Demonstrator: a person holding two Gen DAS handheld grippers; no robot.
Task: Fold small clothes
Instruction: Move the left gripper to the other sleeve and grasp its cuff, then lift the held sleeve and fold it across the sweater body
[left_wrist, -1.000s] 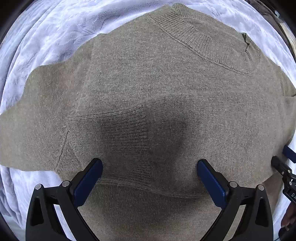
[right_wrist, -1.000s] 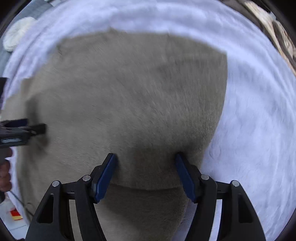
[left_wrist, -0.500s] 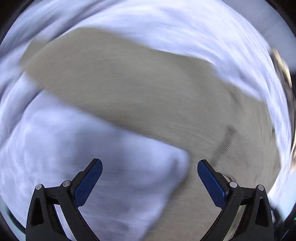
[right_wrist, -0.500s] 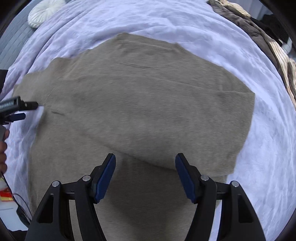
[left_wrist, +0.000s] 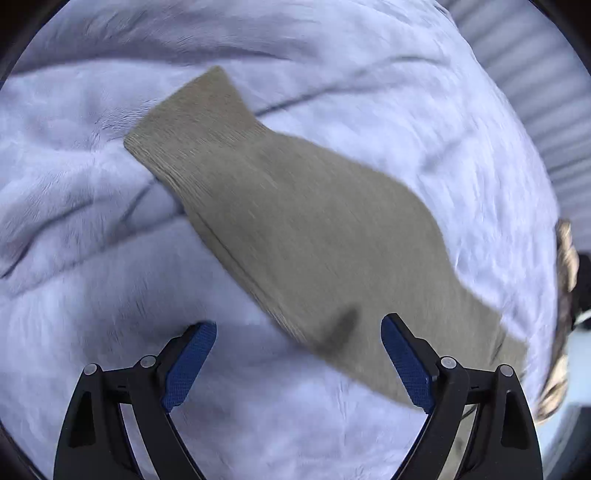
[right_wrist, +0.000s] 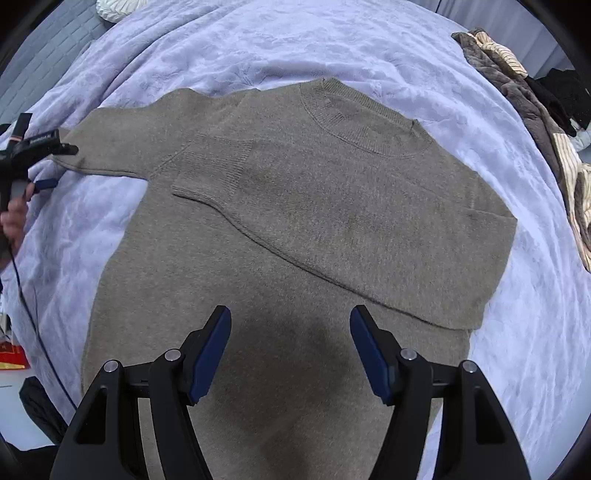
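Observation:
A taupe knit sweater (right_wrist: 332, 206) lies flat on a lavender bedspread (right_wrist: 240, 48). One sleeve (right_wrist: 229, 173) is folded across its chest. The other sleeve (left_wrist: 295, 221) stretches out over the bedspread (left_wrist: 92, 314), with its ribbed cuff (left_wrist: 199, 118) at the far end. My left gripper (left_wrist: 297, 325) hovers over that sleeve near the shoulder, and its jaws are closing. The sleeve's edge lies between them, but the pads do not press on it. At the left edge of the right wrist view, the left gripper (right_wrist: 62, 166) is by the sleeve's end. My right gripper (right_wrist: 290, 314) stands open above the sweater's lower body, holding nothing.
A pile of brown, striped and black clothes (right_wrist: 517, 85) lies along the bed's right side. A white ribbed cushion (right_wrist: 110, 7) sits at the far left corner. A hand (right_wrist: 14, 218) and a dark cable (right_wrist: 29, 295) are at the left edge, above a red item (right_wrist: 11, 358) on the floor.
The left gripper swung off the sweater's chest out to the stretched sleeve, rolling as it went, and its jaws narrowed slightly. The right gripper rose, so the whole sweater now shows.

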